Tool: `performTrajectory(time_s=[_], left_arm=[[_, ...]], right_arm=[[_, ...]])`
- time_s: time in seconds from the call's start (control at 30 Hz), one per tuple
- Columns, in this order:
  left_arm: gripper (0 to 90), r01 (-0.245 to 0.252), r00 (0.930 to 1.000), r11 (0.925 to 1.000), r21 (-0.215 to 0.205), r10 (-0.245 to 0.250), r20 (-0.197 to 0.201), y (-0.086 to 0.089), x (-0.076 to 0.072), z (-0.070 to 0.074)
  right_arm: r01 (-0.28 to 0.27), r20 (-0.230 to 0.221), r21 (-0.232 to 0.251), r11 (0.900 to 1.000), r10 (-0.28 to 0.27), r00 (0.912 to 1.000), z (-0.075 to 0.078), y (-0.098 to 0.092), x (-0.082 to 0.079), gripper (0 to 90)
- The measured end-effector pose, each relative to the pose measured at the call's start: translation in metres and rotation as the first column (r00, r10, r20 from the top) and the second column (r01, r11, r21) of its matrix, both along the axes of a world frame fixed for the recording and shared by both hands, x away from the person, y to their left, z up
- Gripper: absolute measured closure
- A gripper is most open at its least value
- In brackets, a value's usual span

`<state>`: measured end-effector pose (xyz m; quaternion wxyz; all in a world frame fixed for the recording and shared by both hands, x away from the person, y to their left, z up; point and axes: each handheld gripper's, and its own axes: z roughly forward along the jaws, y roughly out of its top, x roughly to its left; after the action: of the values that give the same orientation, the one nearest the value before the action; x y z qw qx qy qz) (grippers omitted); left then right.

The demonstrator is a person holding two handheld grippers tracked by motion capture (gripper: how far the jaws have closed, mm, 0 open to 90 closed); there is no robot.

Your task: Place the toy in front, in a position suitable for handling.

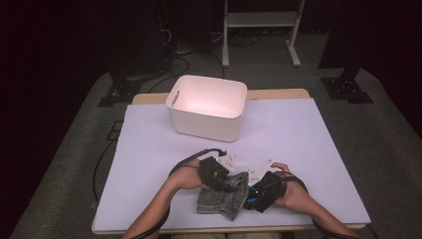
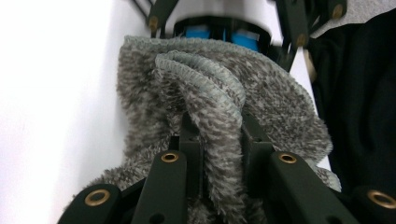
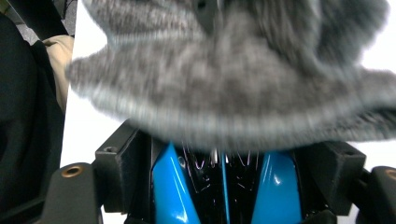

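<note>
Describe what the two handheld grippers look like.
Both the left gripper and the right gripper are black, each trailing a black cable. Brass-coloured rivets dot the linkages, and the right gripper shows glossy blue inner parts. The forearms are bare.

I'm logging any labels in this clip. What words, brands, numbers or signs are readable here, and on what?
None readable.
White marker plates atop the grippers carry small dark marks, too small to read.
The grey fleece cloth, the white bin and the table cover bear no text.
</note>
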<state>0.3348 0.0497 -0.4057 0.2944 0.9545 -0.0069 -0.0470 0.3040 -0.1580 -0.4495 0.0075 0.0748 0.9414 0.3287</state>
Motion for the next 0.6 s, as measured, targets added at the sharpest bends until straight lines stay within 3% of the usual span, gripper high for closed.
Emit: performTrajectory(time_s=[0.13,0.23,0.4,0.6], left_arm=[[74.9,-0.068,0.9977,0.9977,-0.002,0.068,-0.006,0.031,-0.003,-0.004],[74.9,-0.138,0.9904,0.9903,-0.010,0.138,-0.006,0.061,-0.002,-0.005],[74.8,-0.243,0.9697,0.9696,-0.024,0.244,0.016,0.106,-0.002,0.004],[74.5,-0.333,0.9420,0.9427,-0.011,0.334,0.037,0.142,-0.002,0.013]], right_arm=[[0.003,-0.004,0.000,1.000,-0.003,1.0000,0.000,-0.001,0.000,23.3],[0.002,-0.003,0.006,1.000,-0.002,1.0000,-0.001,-0.001,0.000,23.3],[0.007,-0.008,0.010,1.000,-0.007,0.9999,-0.001,-0.001,0.001,23.1],[0.010,-0.009,0.011,1.000,-0.009,0.9999,-0.001,-0.001,0.001,23.1]])
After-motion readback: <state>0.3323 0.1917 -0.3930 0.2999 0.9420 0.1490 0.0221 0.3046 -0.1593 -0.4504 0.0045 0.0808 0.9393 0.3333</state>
